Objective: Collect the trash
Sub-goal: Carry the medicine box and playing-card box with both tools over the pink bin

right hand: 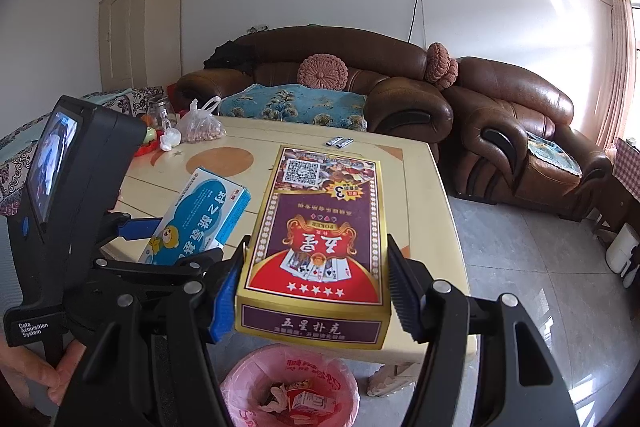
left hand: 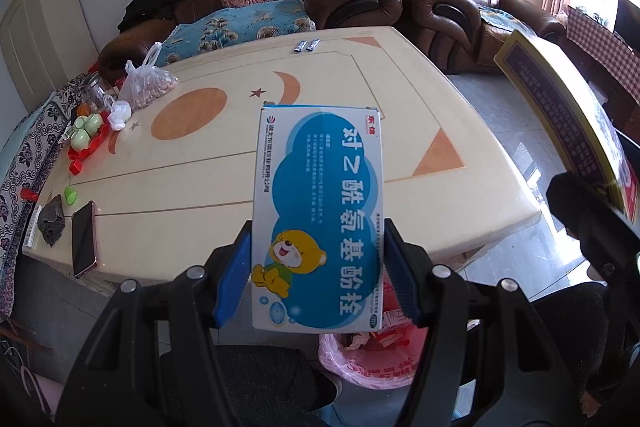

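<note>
My left gripper (left hand: 318, 263) is shut on a blue-and-white medicine box (left hand: 318, 211) with a cartoon bear, held above the table's near edge. It also shows in the right wrist view (right hand: 196, 219). My right gripper (right hand: 316, 287) is shut on a gold, purple and red poker card box (right hand: 320, 231), also seen at the right of the left wrist view (left hand: 568, 115). A bin with a pink liner (right hand: 292, 387) holding trash stands on the floor below both boxes; it also shows in the left wrist view (left hand: 372, 359).
The cream table (left hand: 320, 75) carries two small sachets (left hand: 306, 45), a plastic bag of nuts (left hand: 146, 83), a crumpled white tissue (left hand: 119, 113), green cups (left hand: 86, 131) on a red tray, a phone (left hand: 84, 239) and a dark rag (left hand: 52, 221). Brown sofas (right hand: 360, 87) stand behind.
</note>
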`<state>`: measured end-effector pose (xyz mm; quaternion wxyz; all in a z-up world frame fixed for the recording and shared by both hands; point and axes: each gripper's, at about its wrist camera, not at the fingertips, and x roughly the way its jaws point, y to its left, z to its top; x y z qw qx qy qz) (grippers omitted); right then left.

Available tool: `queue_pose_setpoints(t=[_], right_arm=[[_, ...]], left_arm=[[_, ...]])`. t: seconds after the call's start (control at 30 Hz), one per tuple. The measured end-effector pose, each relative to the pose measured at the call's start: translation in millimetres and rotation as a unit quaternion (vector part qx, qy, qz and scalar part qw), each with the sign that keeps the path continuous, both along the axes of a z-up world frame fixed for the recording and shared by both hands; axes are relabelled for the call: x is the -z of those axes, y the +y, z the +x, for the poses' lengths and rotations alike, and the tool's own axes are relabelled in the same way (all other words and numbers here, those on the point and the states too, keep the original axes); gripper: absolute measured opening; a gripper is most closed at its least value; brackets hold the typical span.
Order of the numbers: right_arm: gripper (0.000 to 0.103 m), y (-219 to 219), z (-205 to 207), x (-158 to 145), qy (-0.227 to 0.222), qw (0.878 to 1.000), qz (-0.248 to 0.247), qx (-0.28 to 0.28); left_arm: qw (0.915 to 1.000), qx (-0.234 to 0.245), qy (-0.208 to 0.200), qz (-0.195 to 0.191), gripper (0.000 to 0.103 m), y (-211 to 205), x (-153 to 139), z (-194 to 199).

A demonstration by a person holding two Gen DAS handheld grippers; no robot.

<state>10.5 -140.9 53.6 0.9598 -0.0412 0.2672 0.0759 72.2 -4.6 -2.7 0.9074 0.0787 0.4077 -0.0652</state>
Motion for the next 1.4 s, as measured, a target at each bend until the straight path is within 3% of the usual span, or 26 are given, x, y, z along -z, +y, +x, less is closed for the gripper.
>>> queue_pose_setpoints(t=[0.63,1.03,1.4], right_arm=[[0.061,-2.2,-37.1,33.5,0.042,0.999,-0.008,0.003],[0.061,-5.2,-38.9,84.6,0.099,0.995,-0.016,0.008],[0.061,-18.6,-20.8,145.4,0.169,0.985,-0.008,0.016]], left_arm=[[0.9989,0.007,0.046,0.008,0.061,0.9,50.8,-29.3],[0.9945,0.017,0.103,0.012,0.061,-2.6,103.1,-31.9],[0.9834,0.029,0.178,0.018,0.061,-15.9,168.2,-24.6]])
